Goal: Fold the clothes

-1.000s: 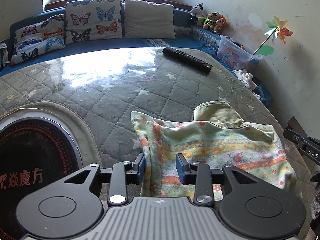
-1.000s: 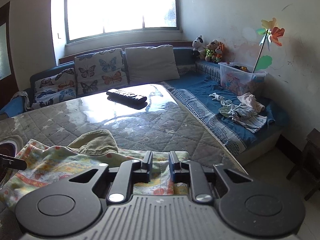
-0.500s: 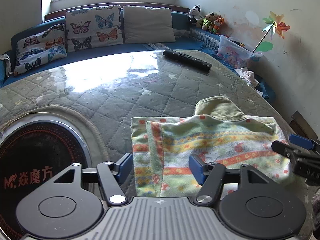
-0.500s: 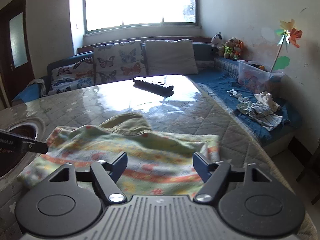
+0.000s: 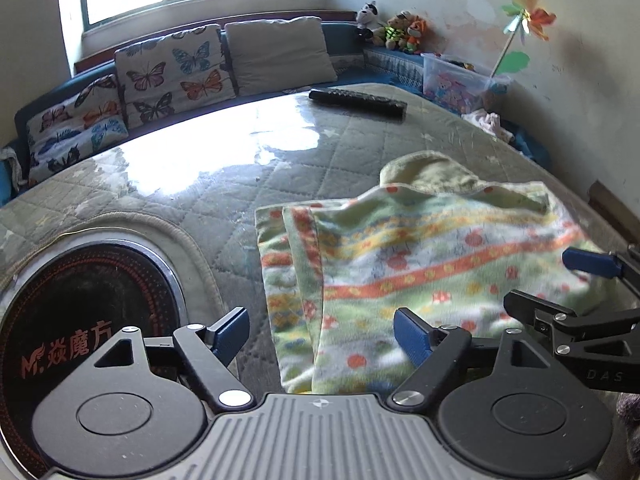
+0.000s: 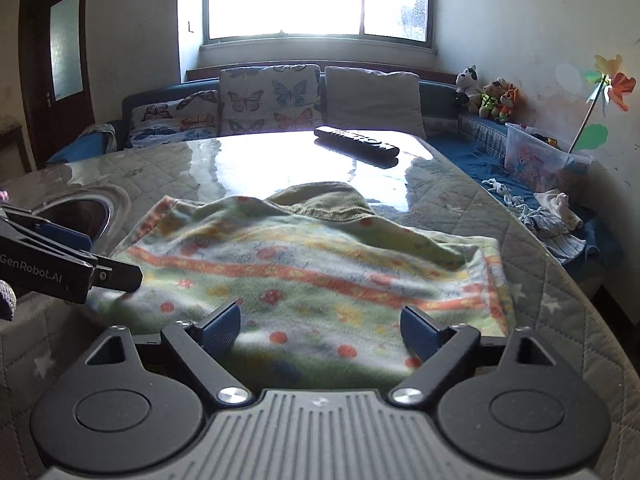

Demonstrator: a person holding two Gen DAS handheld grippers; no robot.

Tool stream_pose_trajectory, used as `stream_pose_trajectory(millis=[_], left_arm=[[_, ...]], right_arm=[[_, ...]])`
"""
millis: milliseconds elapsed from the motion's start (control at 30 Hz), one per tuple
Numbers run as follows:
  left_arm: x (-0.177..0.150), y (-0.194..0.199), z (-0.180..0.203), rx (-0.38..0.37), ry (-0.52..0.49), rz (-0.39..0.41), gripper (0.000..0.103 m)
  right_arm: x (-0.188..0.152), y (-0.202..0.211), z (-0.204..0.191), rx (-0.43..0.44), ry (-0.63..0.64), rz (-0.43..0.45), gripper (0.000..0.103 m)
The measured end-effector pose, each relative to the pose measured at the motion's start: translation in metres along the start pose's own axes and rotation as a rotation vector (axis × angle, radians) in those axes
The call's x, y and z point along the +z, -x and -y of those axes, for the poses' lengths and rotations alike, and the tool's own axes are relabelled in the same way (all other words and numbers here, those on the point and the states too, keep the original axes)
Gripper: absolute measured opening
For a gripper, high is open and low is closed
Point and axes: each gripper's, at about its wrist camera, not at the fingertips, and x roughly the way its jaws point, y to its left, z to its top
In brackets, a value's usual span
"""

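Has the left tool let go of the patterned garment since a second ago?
Yes. The left tool is open now, backed off toward the near edge of the patterned garment, which lies flat on the table.

The left gripper (image 5: 322,334) has its two blue fingers (image 5: 231,333) spread wide apart. Nothing is between them. The right gripper (image 6: 320,330) has its fingers (image 6: 222,327) spread wide too, and they hold nothing. Both grippers sit low and near, side by side. Each one shows at the edge of the other's view.
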Motion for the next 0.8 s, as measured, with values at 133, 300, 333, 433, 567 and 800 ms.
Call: stream_pose_trajectory(millis=[133, 300, 333, 433, 567, 800], left_arm=[[-0.003, 0.000, 0.000, 0.003, 0.003, 0.003, 0.086], [-0.006, 0.006, -0.002, 0.009, 0.019, 0.011, 0.092], [-0.007, 0.007, -0.003, 0.011, 0.017, 0.012, 0.093], [-0.009, 0.012, -0.002, 0.013, 0.007, 0.023, 0.098], [-0.013, 0.019, 0.000, 0.006, 0.000, 0.042, 0.101], [-0.020, 0.028, 0.004, -0.013, -0.013, 0.061, 0.103]], right_arm=[[-0.002, 0.004, -0.005, 0.004, 0.014, 0.012, 0.091], [-0.005, 0.004, -0.015, 0.025, 0.030, 0.013, 0.098], [-0.007, 0.004, -0.016, 0.022, 0.032, 0.010, 0.098], [-0.011, 0.004, -0.019, 0.020, 0.030, 0.007, 0.098], [-0.012, 0.012, -0.017, 0.018, 0.011, 0.016, 0.103], [-0.019, 0.024, -0.018, -0.003, -0.009, 0.019, 0.103]])
